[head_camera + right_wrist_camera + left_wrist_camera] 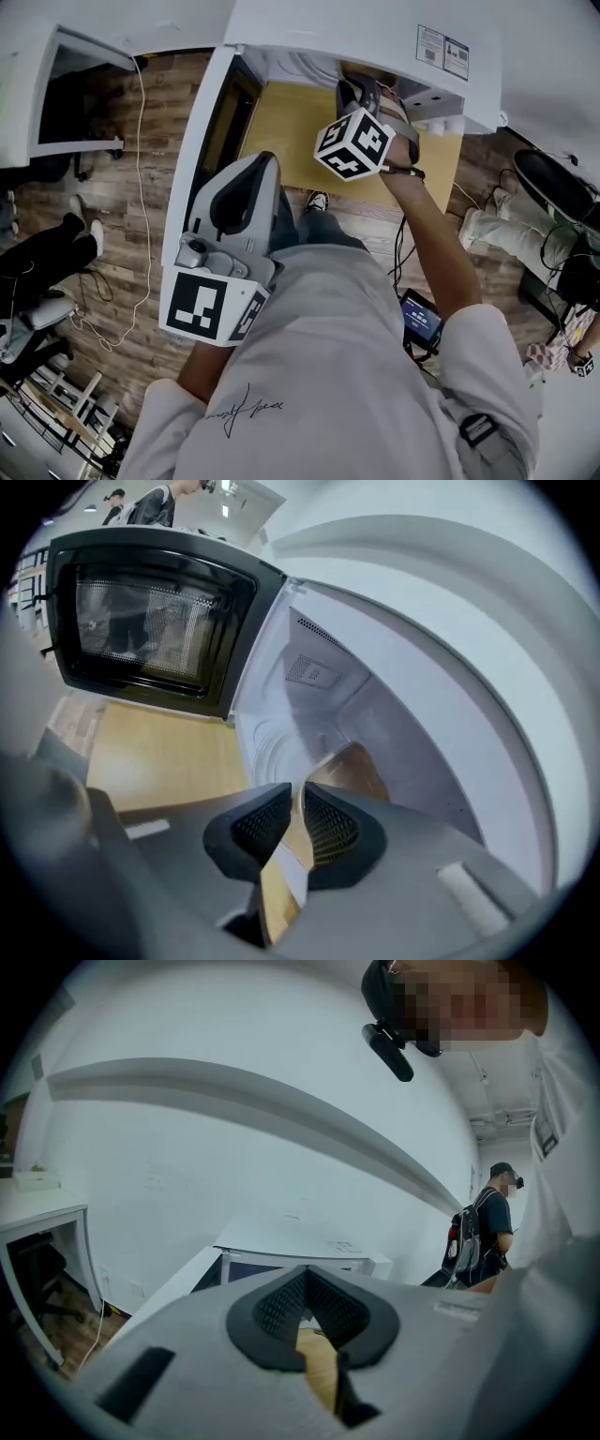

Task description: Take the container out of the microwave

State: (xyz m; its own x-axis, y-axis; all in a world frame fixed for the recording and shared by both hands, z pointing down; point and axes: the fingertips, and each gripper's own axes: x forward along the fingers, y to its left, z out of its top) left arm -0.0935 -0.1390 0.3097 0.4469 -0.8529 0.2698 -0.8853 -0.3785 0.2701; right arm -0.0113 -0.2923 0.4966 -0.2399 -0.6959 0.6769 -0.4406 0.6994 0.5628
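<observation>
Brown container [361, 772] mostly hidden behind the right gripper's [298, 803] clamping fingers [330, 829].

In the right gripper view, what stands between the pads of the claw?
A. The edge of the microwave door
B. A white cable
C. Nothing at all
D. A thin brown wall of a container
D: the right claw is closed on the thin brown wall of the container, with the open microwave behind it.
</observation>
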